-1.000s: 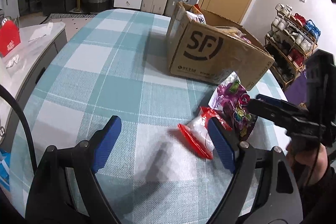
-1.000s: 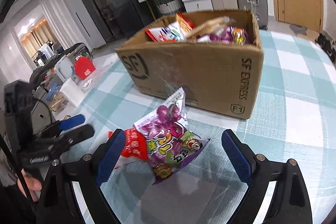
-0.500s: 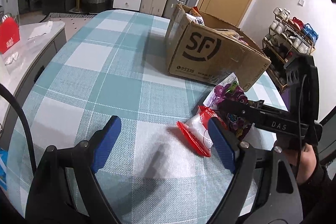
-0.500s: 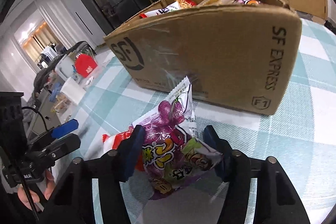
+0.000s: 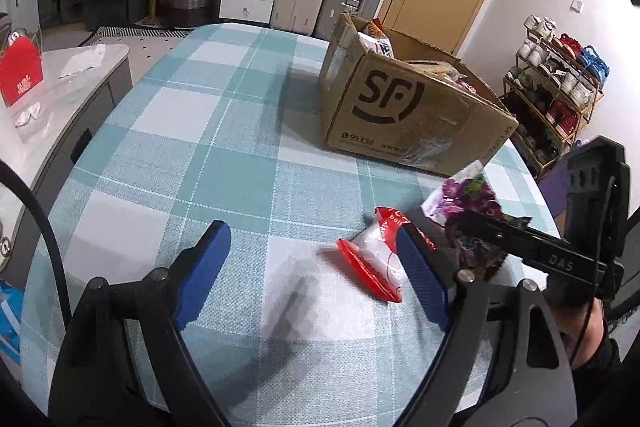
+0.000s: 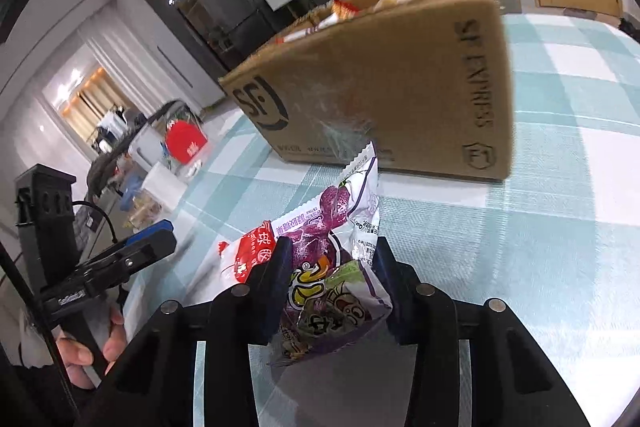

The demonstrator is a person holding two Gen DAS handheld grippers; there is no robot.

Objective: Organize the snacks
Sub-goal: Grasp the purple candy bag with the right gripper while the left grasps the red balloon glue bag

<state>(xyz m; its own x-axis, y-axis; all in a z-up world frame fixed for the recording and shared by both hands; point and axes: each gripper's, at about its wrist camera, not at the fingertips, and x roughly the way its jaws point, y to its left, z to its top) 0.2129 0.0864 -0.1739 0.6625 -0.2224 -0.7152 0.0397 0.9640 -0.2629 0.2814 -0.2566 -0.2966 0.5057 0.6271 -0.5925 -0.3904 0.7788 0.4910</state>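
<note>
As jaws just closed, right gripper (image 6: 330, 279) pinches purple snack bag (image 6: 336, 267) between fingers.

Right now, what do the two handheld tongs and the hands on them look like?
Both are black frames with silver pivot bolts. The left tongs carry blue ribbed pads, and a black cable loops past at the picture's left edge. The right tongs have dark pads; seen from the left wrist camera, one arm bears pale "DAS" lettering. The left hand is bare with a dark sleeve, on a black grip with a cable.

Both wrist views close, angled down; share cardboard box (image 5: 404, 115), checked table (image 6: 560, 227).
</note>
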